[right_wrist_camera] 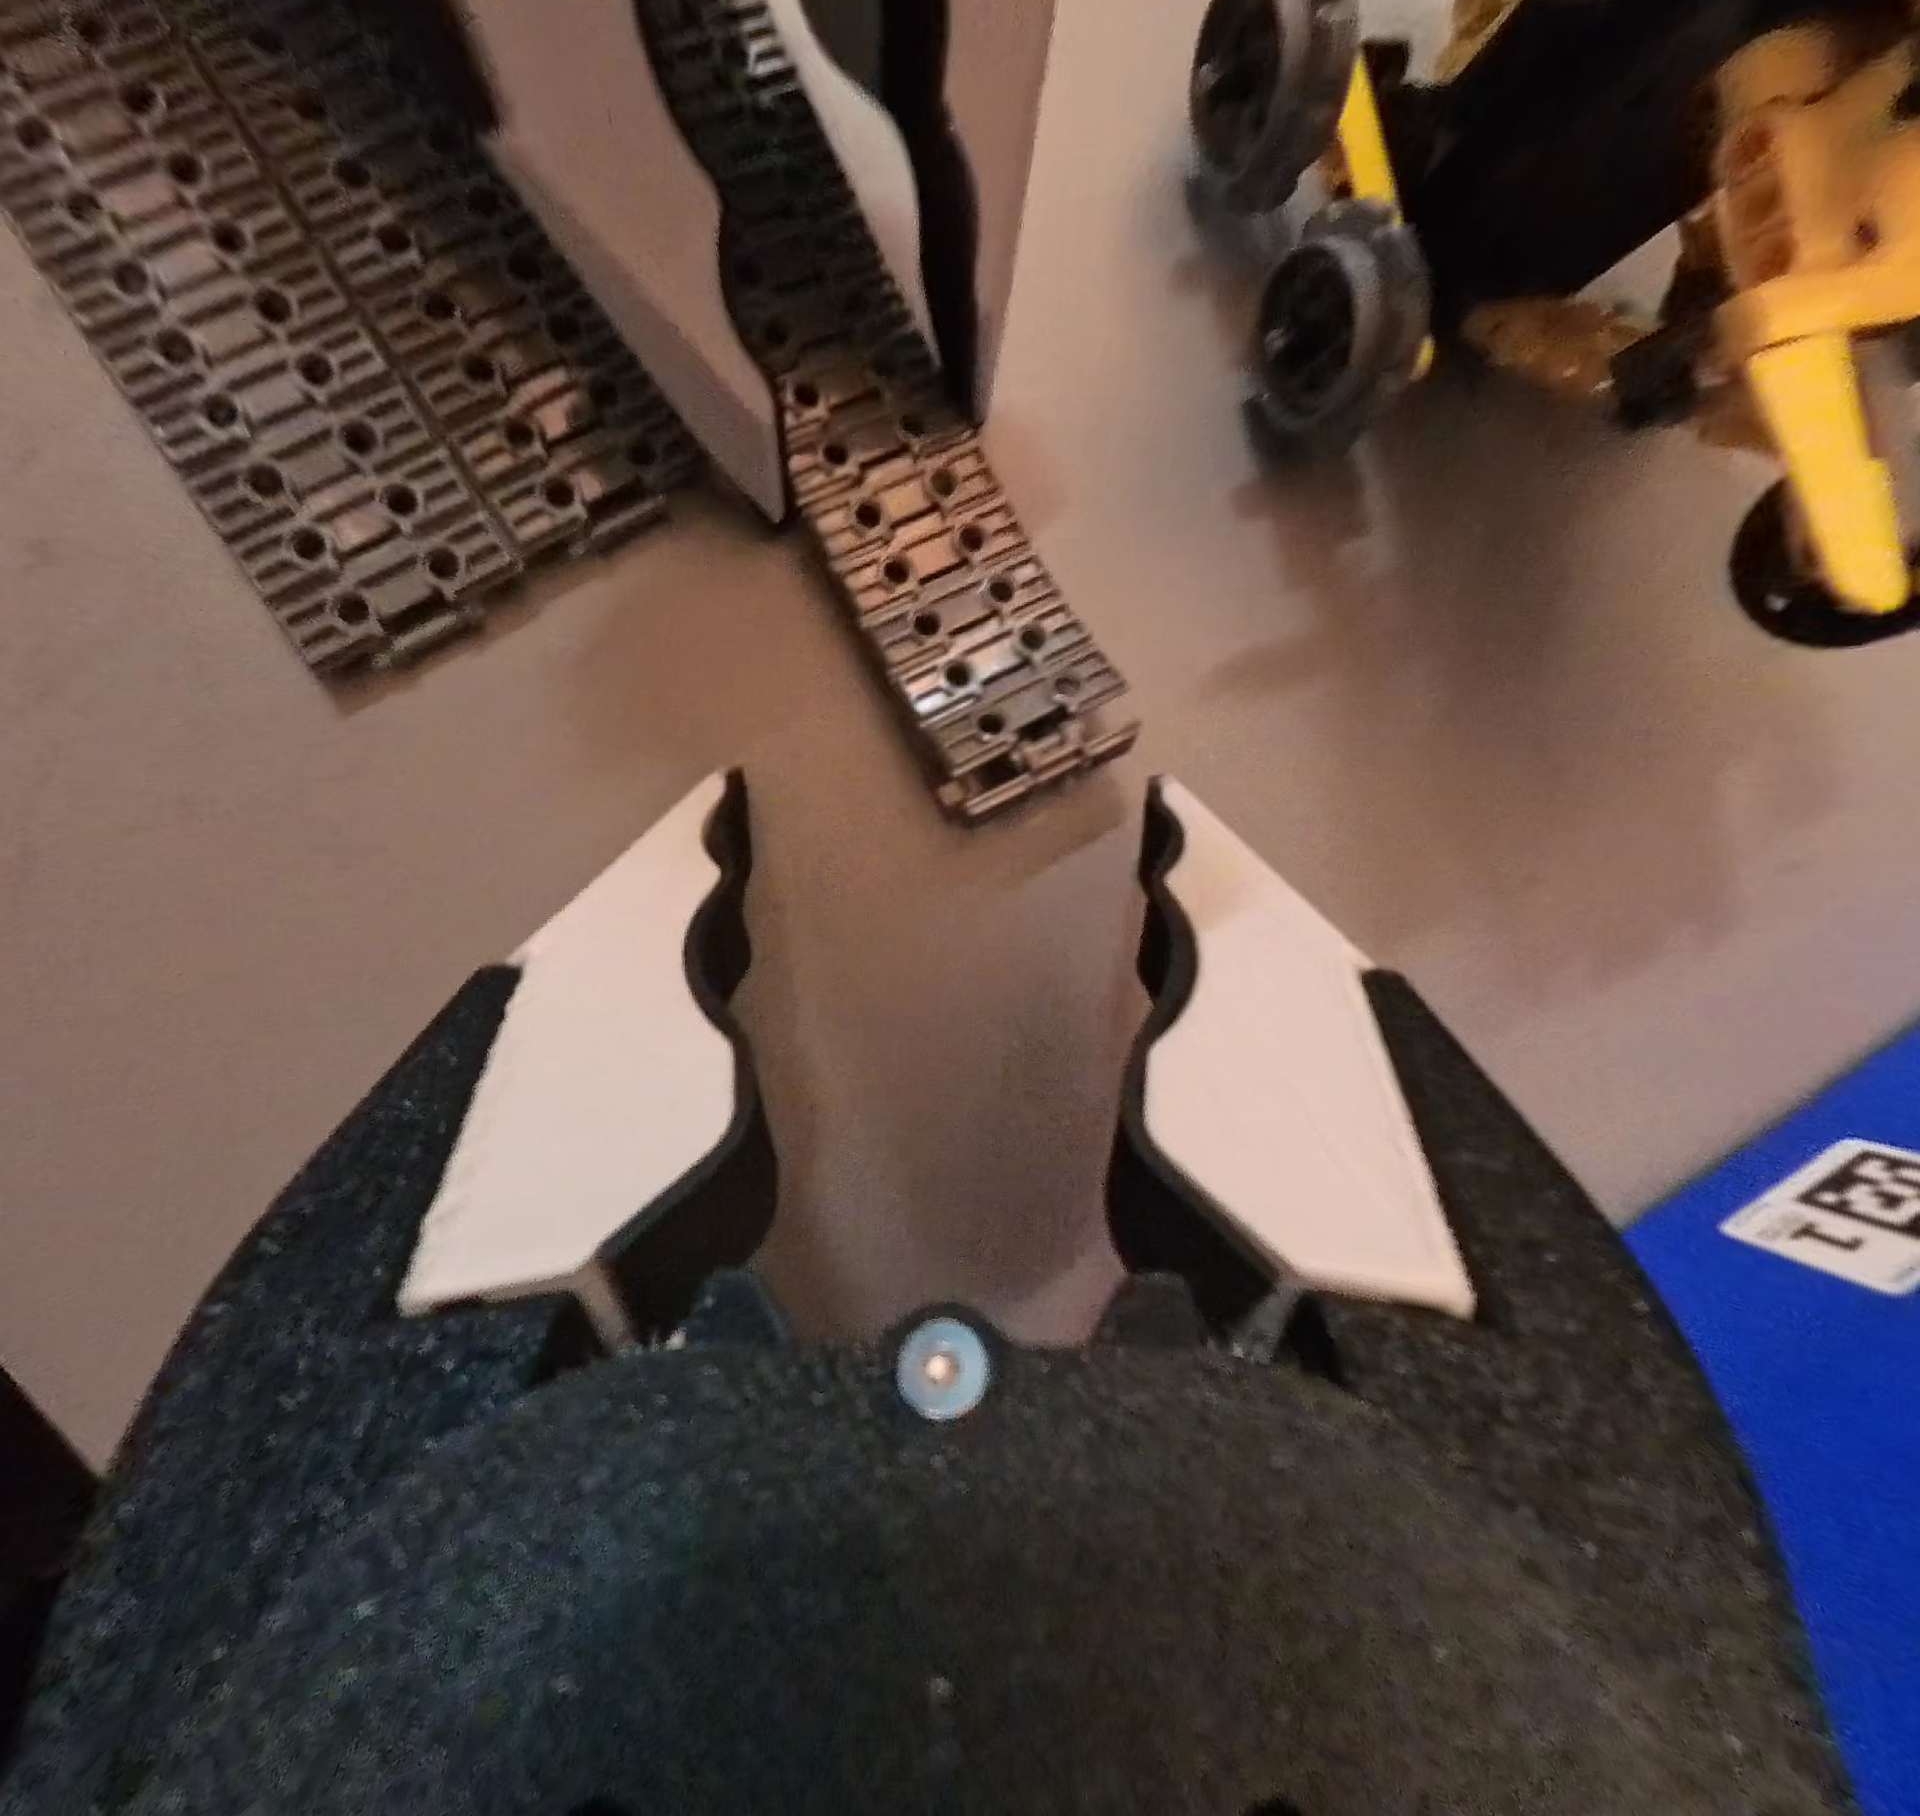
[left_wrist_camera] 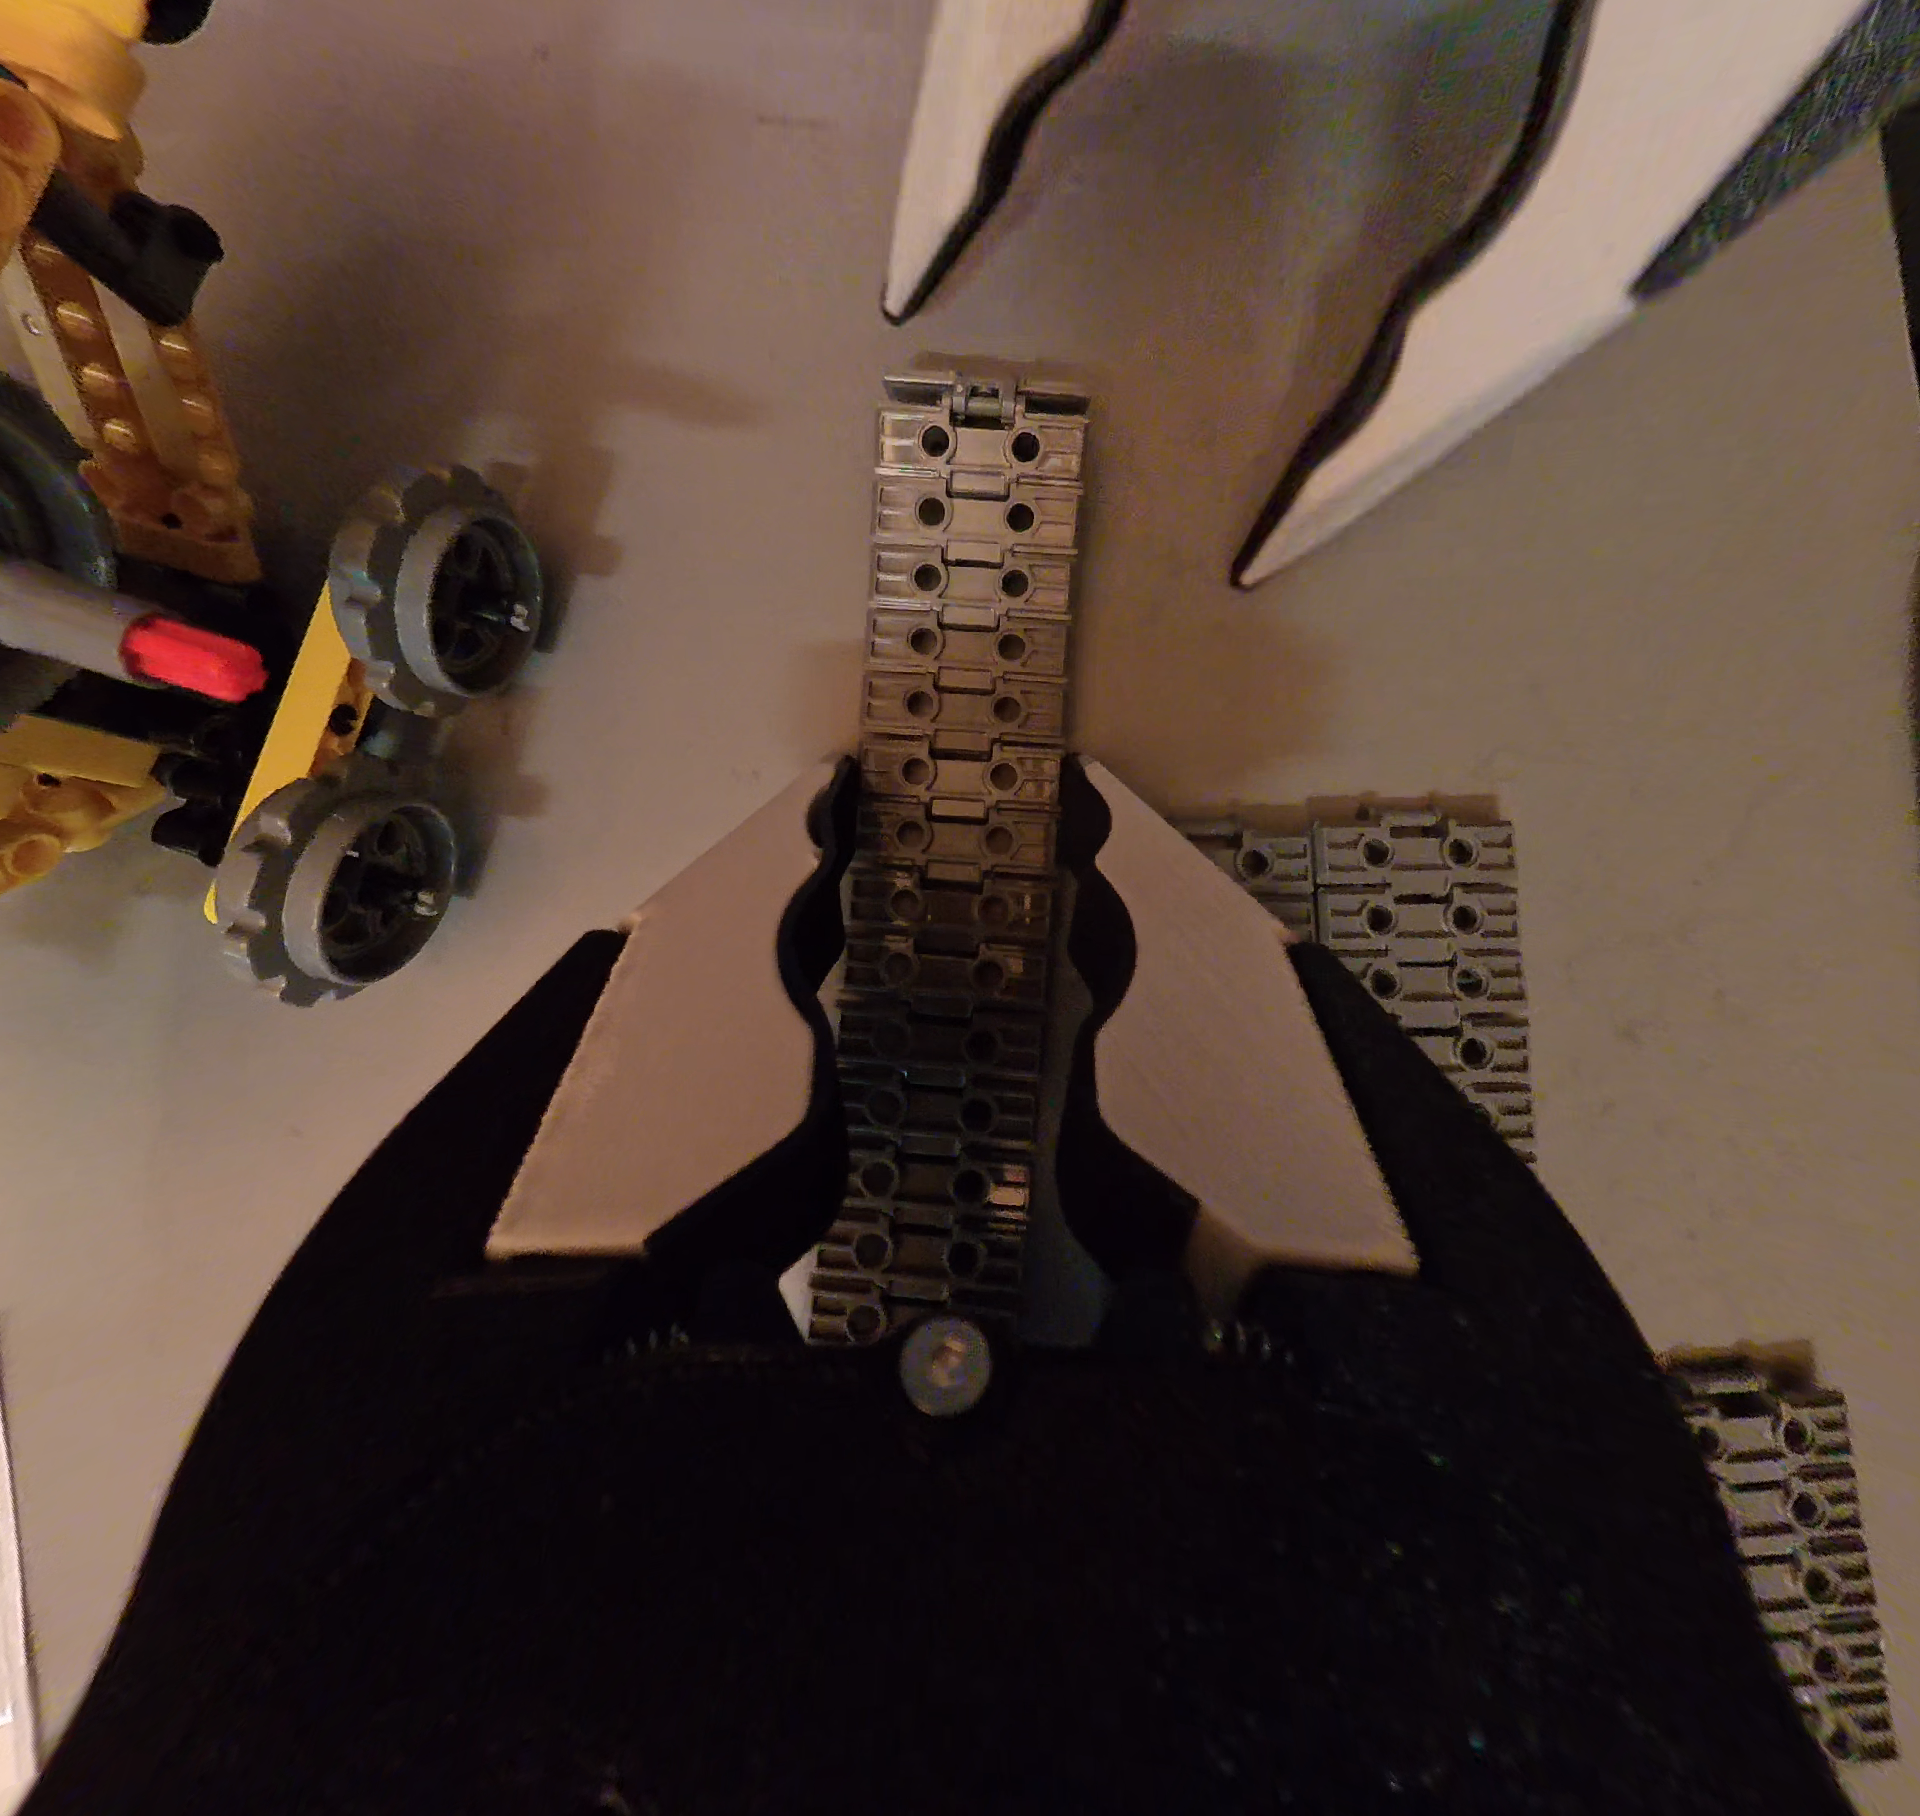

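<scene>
My left gripper (left_wrist_camera: 961, 769) is shut on a grey linked toy track strip (left_wrist_camera: 966, 613), which runs between its fingers and sticks out past the tips, its free end over the pale table. In the right wrist view the same strip (right_wrist_camera: 935, 571) hangs out of the left gripper (right_wrist_camera: 873, 436) and curves down towards me. My right gripper (right_wrist_camera: 940, 790) is open and empty, just short of the strip's free end. It also shows in the left wrist view (left_wrist_camera: 1070, 447) beyond the strip's end, open.
A yellow and black toy vehicle with grey toothed wheels (left_wrist_camera: 436, 592) stands at the left (right_wrist_camera: 1309, 332). More grey track strips lie flat on the table (left_wrist_camera: 1423, 935) (right_wrist_camera: 312, 332). A blue mat with a white tag (right_wrist_camera: 1787, 1351) lies at the right. Left tips to right tips: about 7 cm.
</scene>
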Demonstrator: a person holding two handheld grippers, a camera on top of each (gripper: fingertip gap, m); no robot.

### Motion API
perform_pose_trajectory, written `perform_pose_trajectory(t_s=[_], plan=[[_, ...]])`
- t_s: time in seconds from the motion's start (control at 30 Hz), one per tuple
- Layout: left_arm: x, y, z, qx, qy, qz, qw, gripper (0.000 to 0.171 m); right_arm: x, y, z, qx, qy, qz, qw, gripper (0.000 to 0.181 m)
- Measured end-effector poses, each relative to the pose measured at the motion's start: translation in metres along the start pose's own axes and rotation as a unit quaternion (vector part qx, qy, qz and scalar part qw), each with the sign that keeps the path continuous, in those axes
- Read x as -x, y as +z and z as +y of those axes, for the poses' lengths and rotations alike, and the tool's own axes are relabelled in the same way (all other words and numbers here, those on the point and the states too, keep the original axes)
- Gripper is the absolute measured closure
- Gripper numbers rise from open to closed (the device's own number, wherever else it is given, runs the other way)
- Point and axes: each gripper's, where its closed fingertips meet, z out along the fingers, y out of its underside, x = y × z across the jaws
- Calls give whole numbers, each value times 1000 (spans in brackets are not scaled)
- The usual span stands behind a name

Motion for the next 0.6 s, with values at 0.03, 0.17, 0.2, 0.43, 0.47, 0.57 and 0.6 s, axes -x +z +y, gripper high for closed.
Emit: perform_pose_trajectory(t_s=[0.03, 0.17, 0.2, 0.43, 0.47, 0.57, 0.6], plan=[[0, 0, -1, -2, -4, 3, 1000, 134, 1, -1, -2, -15, 1, 10, 1000, 107], [2, -2, -2, -10, -13, 6, 1000, 134, -19, 0, -4, -21, -5, 81, 996, 132], [2, -4, -4, -14, -14, 5, 1000, 134, -22, 2, -3, -19, -2, 90, 996, 133], [10, -18, -13, -43, -25, -11, 999, 134, -27, -4, -16, -52, 43, 101, 993, 166], [9, -19, -14, -47, -27, -7, 999, 134, -28, -8, -17, -48, 30, 114, 992, 166], [7, -18, -15, -46, -24, -4, 999, 133, -34, -19, -13, 2, -64, 198, 978, 162], [5, -17, -15, -46, -22, -1, 999, 133, -34, -21, -12, 20, -108, 224, 968, 161]])
